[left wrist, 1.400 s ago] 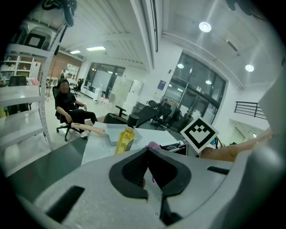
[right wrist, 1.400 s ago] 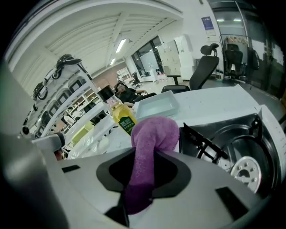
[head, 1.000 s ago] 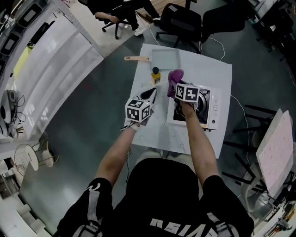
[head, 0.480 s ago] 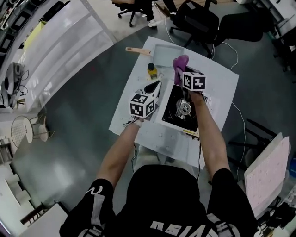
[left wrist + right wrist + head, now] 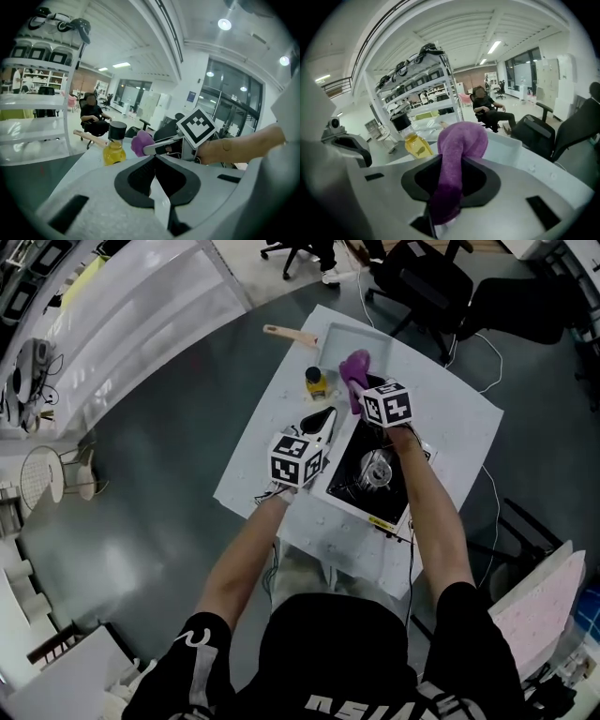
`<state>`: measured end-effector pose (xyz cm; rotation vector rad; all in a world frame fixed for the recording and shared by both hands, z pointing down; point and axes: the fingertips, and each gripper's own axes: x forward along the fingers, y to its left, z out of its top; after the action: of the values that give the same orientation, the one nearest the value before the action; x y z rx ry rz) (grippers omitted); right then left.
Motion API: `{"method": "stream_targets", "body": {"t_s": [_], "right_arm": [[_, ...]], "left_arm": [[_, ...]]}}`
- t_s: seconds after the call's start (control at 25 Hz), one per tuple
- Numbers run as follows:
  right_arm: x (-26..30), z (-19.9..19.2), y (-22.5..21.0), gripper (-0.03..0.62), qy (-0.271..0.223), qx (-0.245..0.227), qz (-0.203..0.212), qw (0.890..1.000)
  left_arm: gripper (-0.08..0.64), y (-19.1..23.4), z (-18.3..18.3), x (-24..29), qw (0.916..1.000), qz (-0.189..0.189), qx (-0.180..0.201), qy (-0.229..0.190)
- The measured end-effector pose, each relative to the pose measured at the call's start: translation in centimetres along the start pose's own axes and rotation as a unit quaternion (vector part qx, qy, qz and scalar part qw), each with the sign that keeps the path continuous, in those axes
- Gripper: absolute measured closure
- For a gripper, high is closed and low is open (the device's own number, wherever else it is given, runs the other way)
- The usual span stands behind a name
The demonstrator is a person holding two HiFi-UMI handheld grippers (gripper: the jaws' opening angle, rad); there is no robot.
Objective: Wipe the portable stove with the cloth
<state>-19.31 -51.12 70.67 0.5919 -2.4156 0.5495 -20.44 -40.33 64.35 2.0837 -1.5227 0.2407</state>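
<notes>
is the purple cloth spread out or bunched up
Bunched up: the cloth stands as a narrow roll pinched between the right tongs, not spread on the stove.

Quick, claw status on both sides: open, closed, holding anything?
Left claw: closed, nothing between its jaws.
Right claw: closed on the purple cloth.

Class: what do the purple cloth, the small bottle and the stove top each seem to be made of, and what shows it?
Purple cloth: soft matte textile, perhaps microfibre; fuzzy nap, limp fold.
Small bottle: clear glass or plastic; yellow liquid shows through; black cap.
Stove top: likely painted or enamelled metal; black, smooth.
</notes>
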Motion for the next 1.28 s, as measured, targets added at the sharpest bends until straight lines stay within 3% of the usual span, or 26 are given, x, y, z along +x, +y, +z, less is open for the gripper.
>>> {"method": "stream_targets", "body": {"t_s": [0.16, 0.48, 1.28], "right_arm": [[0.5, -1.2, 0.5, 0.494, 0.02, -0.018, 0.01, 1.0], [-0.9, -3.3, -1.0, 0.494, 0.029, 0.0, 0.007, 1.0], [-9.8, -8.2, -7.0, 0.494, 0.022, 0.025, -0.026, 0.999]], "left_arm": [[0.551, 0.4, -0.6, 0.2, 1.0, 0.001, -0.007, 0.004], [0.551, -0.8, -0.3, 1.2, 1.0, -0.006, -0.004, 0.005], [0.551, -10.3, -0.2, 5.0, 0.9985, -0.048, 0.023, 0.011]]}}
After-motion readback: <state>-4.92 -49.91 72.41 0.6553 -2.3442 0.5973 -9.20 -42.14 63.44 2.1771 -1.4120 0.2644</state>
